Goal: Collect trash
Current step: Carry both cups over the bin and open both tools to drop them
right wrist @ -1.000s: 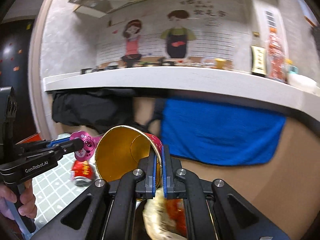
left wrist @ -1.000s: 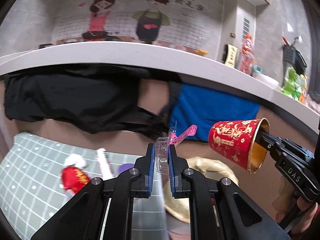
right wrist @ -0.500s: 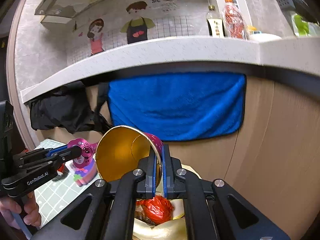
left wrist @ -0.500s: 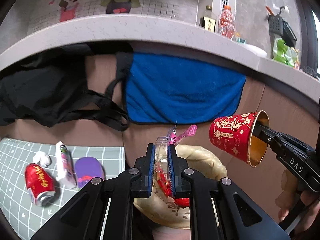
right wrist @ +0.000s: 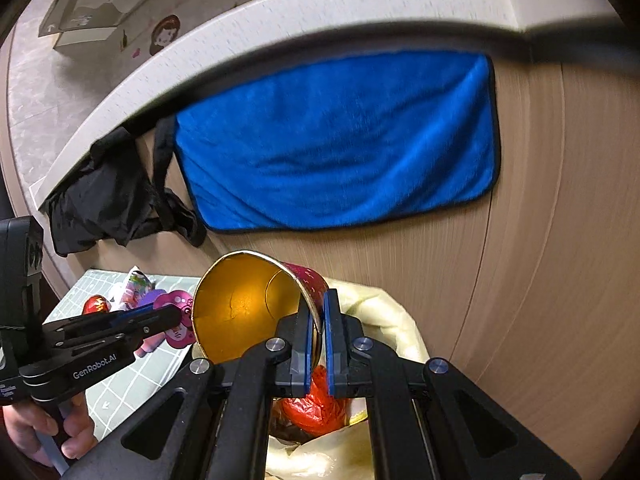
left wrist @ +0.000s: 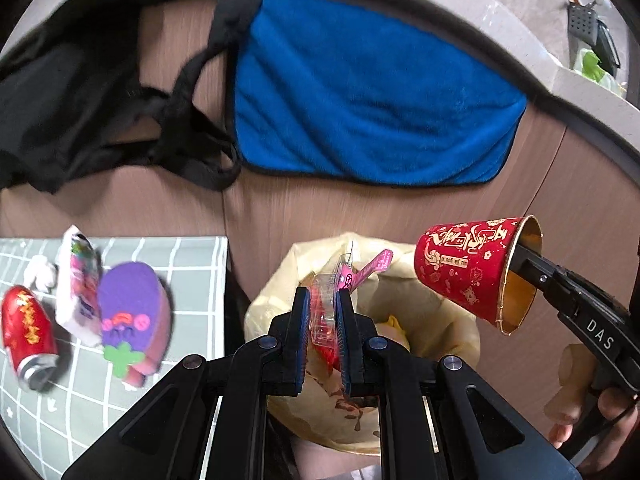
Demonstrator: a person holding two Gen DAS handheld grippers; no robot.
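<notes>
My left gripper (left wrist: 323, 312) pinches clear plastic packaging (left wrist: 325, 322); right gripper (right wrist: 317, 334) clamps red cup (right wrist: 256, 304); trash bag (left wrist: 432, 312) below both.

Left gripper (left wrist: 323, 312): black linkage, blue pads, silver screws, "GenRobot.AI" lettering. Right gripper (right wrist: 316, 328): identical build, "DAS" marking. Bare-skinned hands.

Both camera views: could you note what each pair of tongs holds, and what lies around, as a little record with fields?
left tongs: shut on clear plastic packaging with pink card, above the bag
right tongs: shut on red paper cup, gripped by its rim
yellow trash bag: open, red wrapper inside
green grid mat: crushed red can, purple toy
blue towel: hanging from counter
</notes>
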